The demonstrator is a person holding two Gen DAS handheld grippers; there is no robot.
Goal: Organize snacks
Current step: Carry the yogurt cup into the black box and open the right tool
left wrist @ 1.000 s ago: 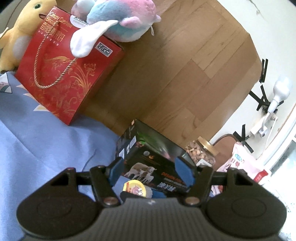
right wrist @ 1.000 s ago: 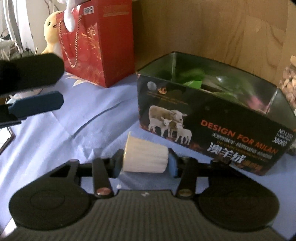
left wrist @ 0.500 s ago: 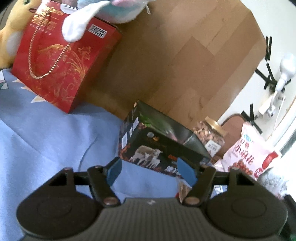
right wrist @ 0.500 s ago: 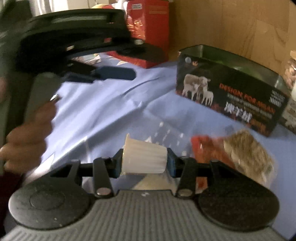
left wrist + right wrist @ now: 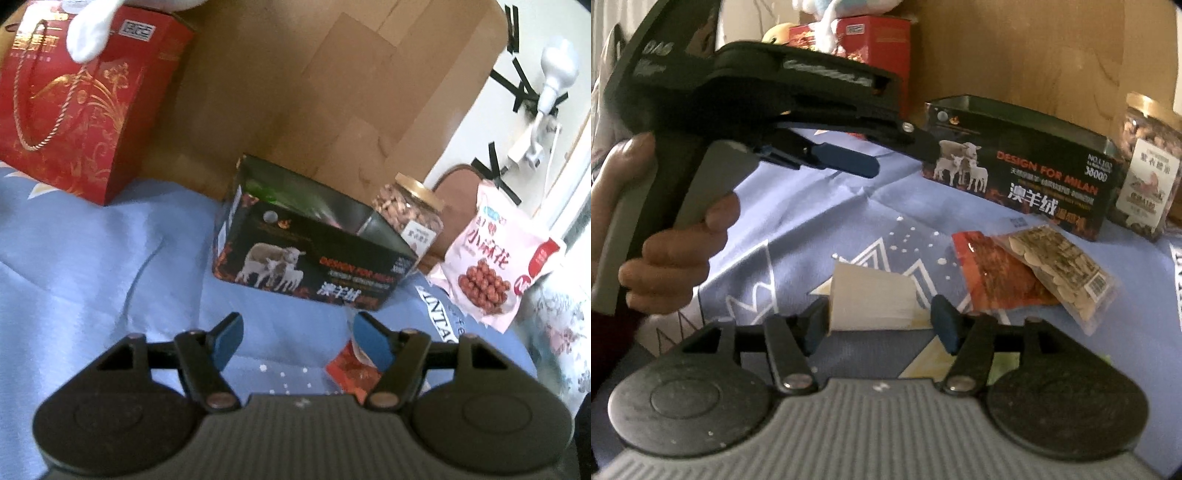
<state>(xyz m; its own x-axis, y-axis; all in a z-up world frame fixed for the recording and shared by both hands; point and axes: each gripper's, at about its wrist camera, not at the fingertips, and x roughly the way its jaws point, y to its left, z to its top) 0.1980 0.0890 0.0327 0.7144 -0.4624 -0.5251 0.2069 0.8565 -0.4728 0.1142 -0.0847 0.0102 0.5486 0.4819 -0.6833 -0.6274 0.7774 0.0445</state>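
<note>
Cream paper cup (image 5: 873, 301) sits low in the frame between the pads of my right gripper (image 5: 882, 319), whose jaws are opening; a gap shows on its right side where half a second ago both pads pinched it. I judge it released onto the blue sheet (image 5: 798, 206), not into the black box (image 5: 1015, 173) at upper right, lettered "DESIGN FOR MILAN", "38000". 1 seed packet (image 5: 1034, 271) lies just right. My left gripper (image 5: 297, 341) is open and empty.
</note>
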